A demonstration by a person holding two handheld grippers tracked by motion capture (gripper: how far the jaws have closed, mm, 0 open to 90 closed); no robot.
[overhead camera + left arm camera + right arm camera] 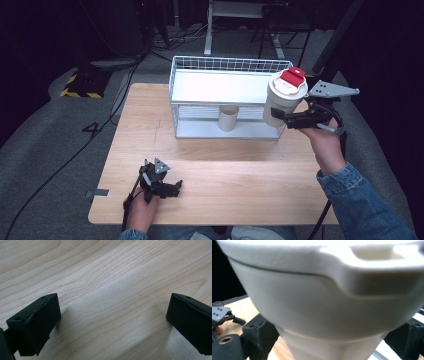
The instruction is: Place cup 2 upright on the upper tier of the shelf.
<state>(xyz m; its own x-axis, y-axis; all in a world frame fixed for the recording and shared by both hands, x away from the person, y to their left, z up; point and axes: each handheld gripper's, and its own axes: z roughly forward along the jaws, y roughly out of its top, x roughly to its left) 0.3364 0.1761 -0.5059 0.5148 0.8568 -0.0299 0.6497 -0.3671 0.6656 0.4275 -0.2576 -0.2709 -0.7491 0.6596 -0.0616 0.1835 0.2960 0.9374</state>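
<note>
A white cup (280,102) with a white lid and a red tab is held in the air at the right end of the wire rack (180,75). My right gripper (287,119) is shut on the cup's body, below the lid. Close up in the right gripper view, the cup (324,302) sits between the two black jaws. A smaller beige cup (228,118) stands on the rack's lower shelf. My left gripper (172,189) rests low over the wooden table (210,170) near its front left. Its jaws stand wide apart above bare wood (112,290), with nothing between them.
The white wire rack stands at the back middle of the table, its top shelf bare. Cables trail over the grey floor to the left. A yellow-and-black striped edge (80,92) lies on the floor at far left. Desk legs stand behind the rack.
</note>
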